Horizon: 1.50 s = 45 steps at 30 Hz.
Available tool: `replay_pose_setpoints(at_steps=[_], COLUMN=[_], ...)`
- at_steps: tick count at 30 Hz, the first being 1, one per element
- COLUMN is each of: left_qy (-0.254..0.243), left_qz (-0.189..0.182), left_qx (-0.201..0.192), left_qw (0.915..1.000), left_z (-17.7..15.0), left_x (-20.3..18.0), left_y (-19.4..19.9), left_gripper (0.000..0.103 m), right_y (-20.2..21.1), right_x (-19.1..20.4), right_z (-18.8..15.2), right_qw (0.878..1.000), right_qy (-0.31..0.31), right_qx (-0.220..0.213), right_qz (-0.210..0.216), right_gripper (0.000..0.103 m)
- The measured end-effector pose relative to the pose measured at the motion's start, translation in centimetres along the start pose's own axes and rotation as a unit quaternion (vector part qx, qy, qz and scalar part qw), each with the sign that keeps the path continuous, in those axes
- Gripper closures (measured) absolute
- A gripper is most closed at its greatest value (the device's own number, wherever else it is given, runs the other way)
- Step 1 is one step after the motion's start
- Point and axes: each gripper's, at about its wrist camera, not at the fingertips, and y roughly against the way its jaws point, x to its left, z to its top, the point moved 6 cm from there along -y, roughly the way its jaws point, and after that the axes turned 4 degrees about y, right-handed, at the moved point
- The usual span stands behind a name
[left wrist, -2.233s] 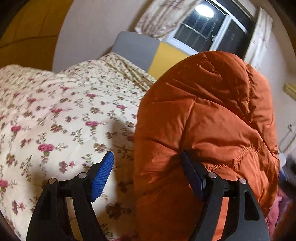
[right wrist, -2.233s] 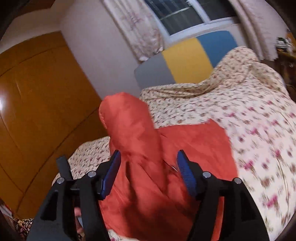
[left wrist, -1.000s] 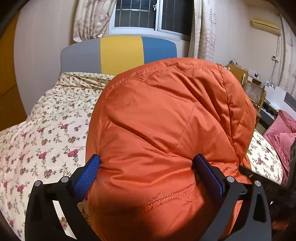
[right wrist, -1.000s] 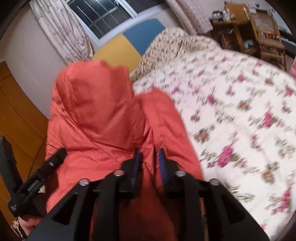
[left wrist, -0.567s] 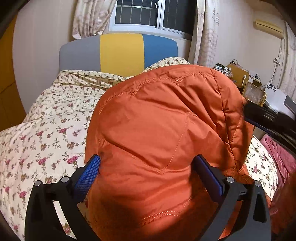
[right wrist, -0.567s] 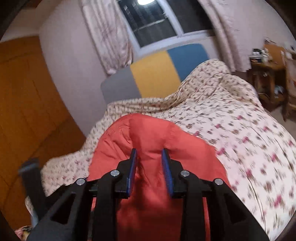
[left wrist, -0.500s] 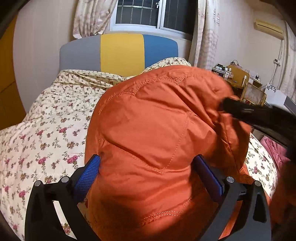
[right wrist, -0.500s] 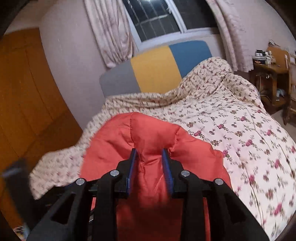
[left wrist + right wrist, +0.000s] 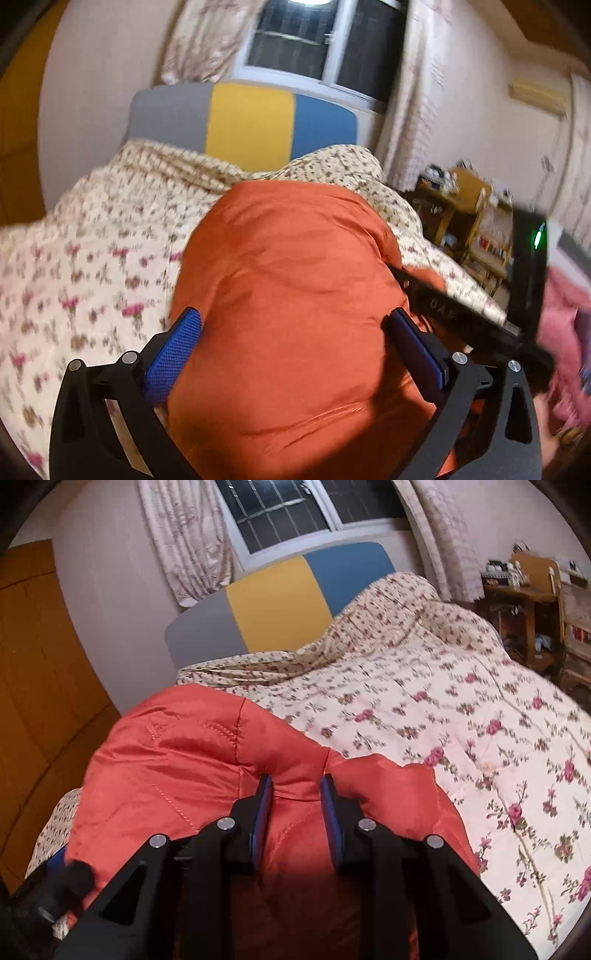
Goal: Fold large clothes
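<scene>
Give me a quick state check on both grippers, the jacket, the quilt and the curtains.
Left gripper: open wide, bulky jacket fabric between its fingers.
Right gripper: shut on a pinched fold of the jacket.
Jacket: bunched and puffy, not flat.
Quilt: spread over the bed, rumpled near the headboard.
Curtains: drawn aside.

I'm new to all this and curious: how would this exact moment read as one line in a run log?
stage: folding | item: orange puffer jacket on floral quilt | right gripper: pinching jacket fold | left gripper: spread wide around jacket bulk
</scene>
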Motion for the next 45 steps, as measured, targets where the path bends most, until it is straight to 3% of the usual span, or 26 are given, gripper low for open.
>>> replay_pose_setpoints(at_steps=[4, 6, 11, 13, 16, 26, 32, 45], left_qy=[0.086, 0.096, 0.017, -0.032, -0.051, 0.010, 0.017, 0.035], left_qz=[0.028, 0.045, 0.103, 0.125, 0.142, 0.102, 0.097, 0.091], left_qx=[0.019, 0.017, 0.022, 0.035, 0.038, 0.034, 0.018, 0.023], left_qw=[0.9957, 0.9942, 0.9943, 0.9910, 0.9878, 0.9942, 0.9950, 0.9949], left_z=[2.1, 3.3, 6.0, 5.8, 4.8, 3.0, 2.2, 1.4], left_x=[2.0, 2.2, -0.1, -1.2, -0.8, 2.8, 3.2, 4.4], left_y=[-0.4, -0.7, -2.8, -4.5, -5.9, -7.4, -7.8, -9.2], left_gripper=[0.003, 0.003, 0.003, 0.003, 0.003, 0.003, 0.003, 0.003], right_y=[-0.7, -0.6, -0.4, -0.4, -0.5, -1.2, -1.7, -3.6], right_x=[-1.3, -1.5, -1.3, -1.3, -1.1, -0.2, -0.1, 0.1], right_z=[-0.4, -0.6, -0.8, -0.8, -1.0, -1.2, -1.3, -1.7], right_qw=[0.999, 0.999, 0.999, 0.999, 0.999, 0.999, 0.999, 0.998], right_qy=[-0.035, -0.042, -0.041, -0.042, -0.040, -0.013, -0.009, 0.001], right_qx=[0.011, 0.012, 0.012, 0.013, 0.018, 0.033, 0.041, 0.067], right_qz=[0.018, 0.022, 0.022, 0.023, 0.022, 0.001, -0.001, -0.014], right_gripper=[0.077, 0.077, 0.077, 0.077, 0.077, 0.077, 0.077, 0.076])
